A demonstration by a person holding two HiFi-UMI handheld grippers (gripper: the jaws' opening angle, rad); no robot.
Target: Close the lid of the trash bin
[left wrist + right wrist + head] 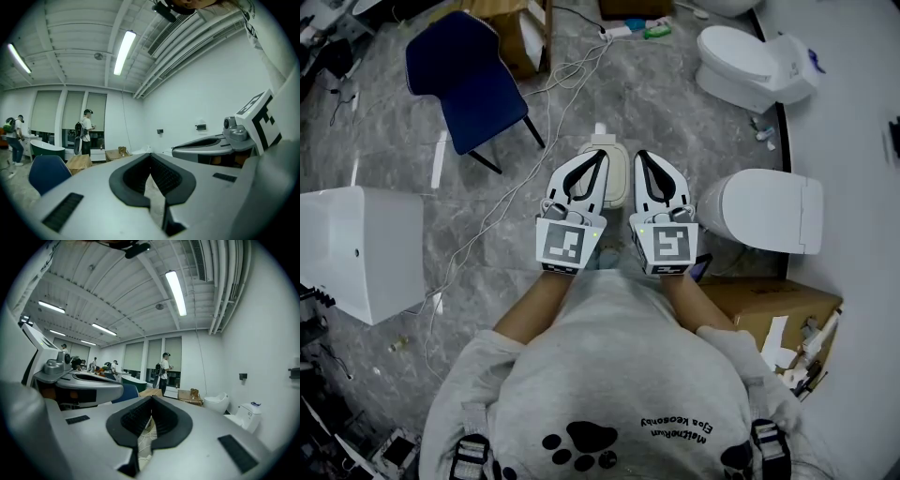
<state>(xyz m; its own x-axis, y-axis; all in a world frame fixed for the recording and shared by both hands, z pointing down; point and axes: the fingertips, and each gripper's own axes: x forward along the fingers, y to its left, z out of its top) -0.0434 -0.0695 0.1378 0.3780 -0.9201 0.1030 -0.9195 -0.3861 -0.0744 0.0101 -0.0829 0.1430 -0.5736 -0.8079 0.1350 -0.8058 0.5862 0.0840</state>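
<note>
Both grippers are shut tight and hold nothing. The left gripper [600, 156] and the right gripper [643, 156] sit side by side at roughly level pitch, and in each gripper view the ribbed pads meet with only floor showing past them [151, 157] [151, 400].

The trash bin [617, 174] stands on the floor directly below and just ahead of the jaw tips. It is a cream, rounded body, mostly hidden under the two grippers, so I cannot tell how far its lid stands open.

It looks like thin smooth plastic, so probably light, a little flexible and slippery against the pads. A hinged lid of that kind should need only a gentle downward push on its top face, near the free edge, with the closed tips rather than a pinch. A bin this light could skid or tip on the polished stone floor, so the push should be straight down.

Room is fair in front and overhead. A white toilet [769, 212] sits close to the right of the right gripper, with a cardboard box [769, 309] behind it. Loose cables [502, 211] trail across the floor left of the left gripper, and a blue chair [469, 80] stands further ahead on that side, well apart.
</note>
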